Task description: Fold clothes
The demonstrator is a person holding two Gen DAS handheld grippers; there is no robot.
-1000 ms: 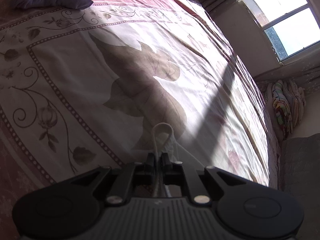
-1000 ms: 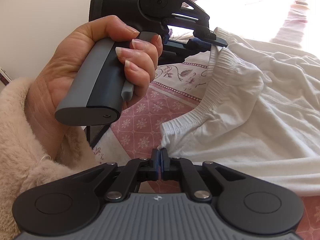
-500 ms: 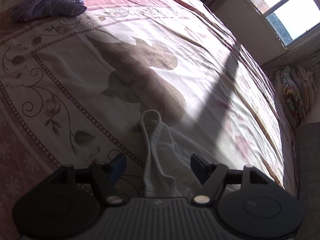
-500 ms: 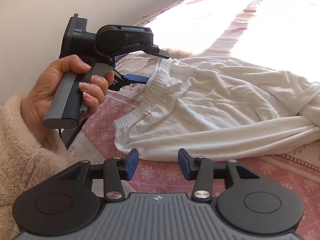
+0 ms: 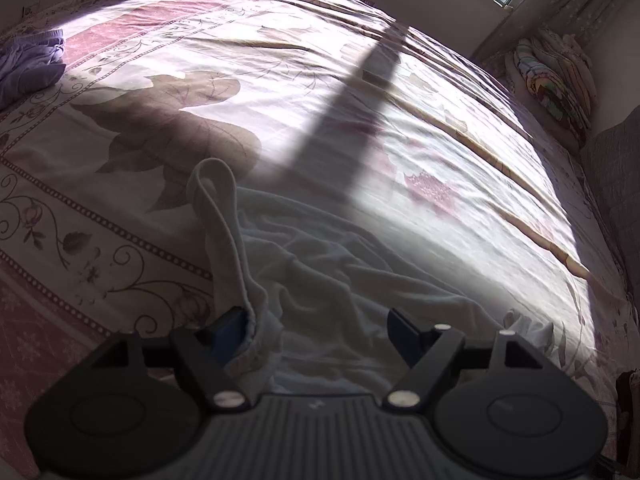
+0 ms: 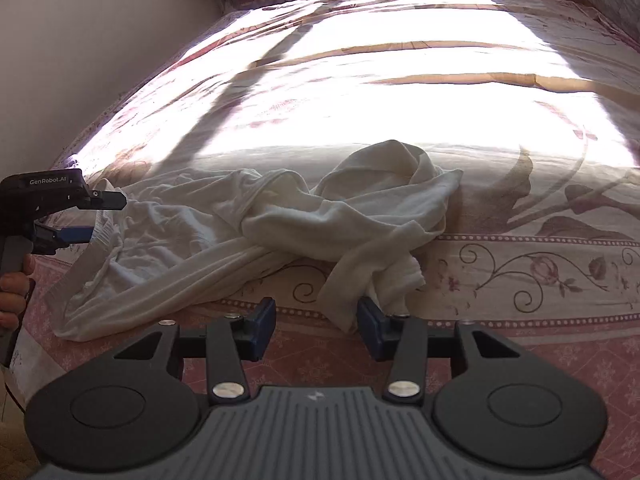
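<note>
White trousers (image 6: 256, 216) lie crumpled on the bed near its front edge, the elastic waistband at the left, the legs bunched in a heap at the right. In the left wrist view the waistband (image 5: 224, 216) runs up from my open left gripper (image 5: 316, 332), resting against its left finger. The left gripper also shows in the right wrist view (image 6: 98, 216), open at the waistband. My right gripper (image 6: 316, 328) is open and empty, low over the bed edge, with a trouser leg end (image 6: 352, 292) just beyond its right finger.
The bed has a floral cream and pink cover (image 6: 520, 272), sunlit further back. A purple garment (image 5: 30, 68) lies at the far left in the left wrist view. Folded bedding (image 5: 552, 80) is stacked by the window wall. A wall (image 6: 80, 40) runs along the bed's left side.
Both grippers were shut on the waistband a second ago and have opened, letting it go. The right gripper has moved right, back from the trousers, toward the leg ends.
</note>
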